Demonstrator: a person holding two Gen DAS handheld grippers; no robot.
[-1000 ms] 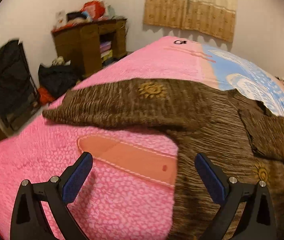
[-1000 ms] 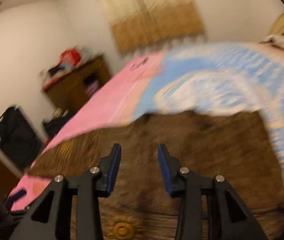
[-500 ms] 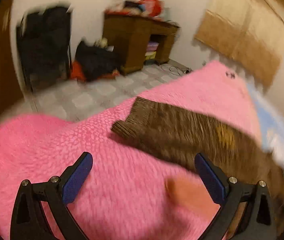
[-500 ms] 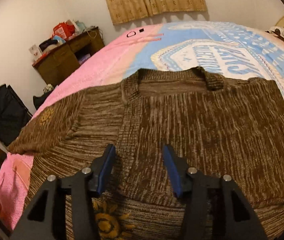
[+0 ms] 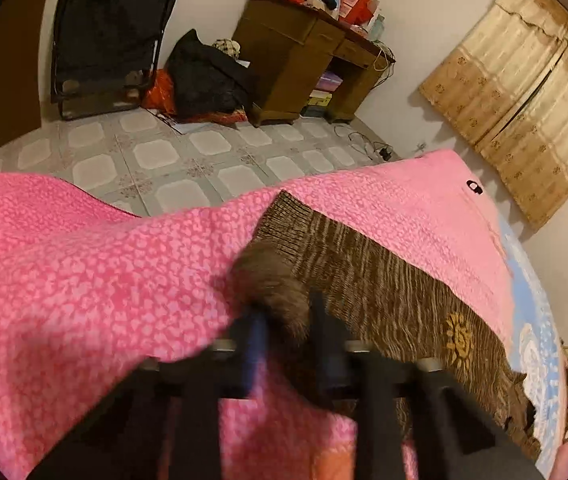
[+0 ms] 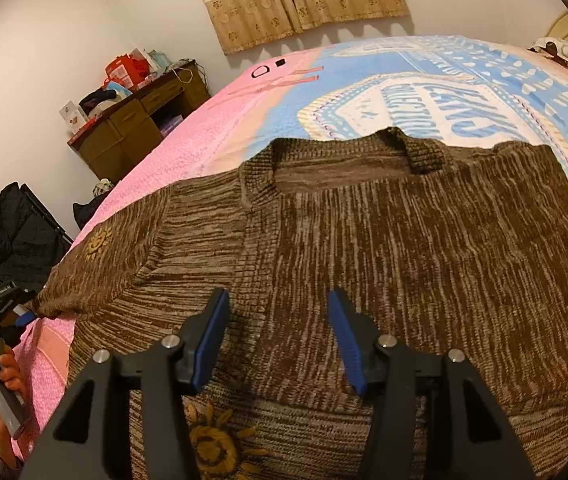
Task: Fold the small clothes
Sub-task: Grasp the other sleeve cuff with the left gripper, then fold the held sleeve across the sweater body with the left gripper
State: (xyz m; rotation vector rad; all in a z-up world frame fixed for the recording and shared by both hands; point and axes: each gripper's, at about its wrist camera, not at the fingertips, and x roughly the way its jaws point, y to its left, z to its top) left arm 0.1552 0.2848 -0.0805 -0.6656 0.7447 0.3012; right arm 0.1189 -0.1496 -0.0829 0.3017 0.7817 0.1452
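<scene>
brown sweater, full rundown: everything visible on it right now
The brown sweater is a marled brown-and-tan knit with a ribbed collar and cuffs and embroidered yellow suns on the sleeve and near the hem. It lies flat on the pink-and-blue bedspread, collar away from the right camera. One sleeve is already folded across the body; the other stretches out sideways. The left hand-held gripper is closed on that sleeve's cuff. The right hand-held gripper is open above the body.

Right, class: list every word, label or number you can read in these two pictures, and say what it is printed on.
"COLLECTION": partly legible, curved white panel of the pink-and-blue printed bedspread.
Larger blue lettering beside it: too distorted to read.
Boxes on the brown wooden desk: print too small.
Brown knitted sweater: embroidered suns only, no text.
</scene>
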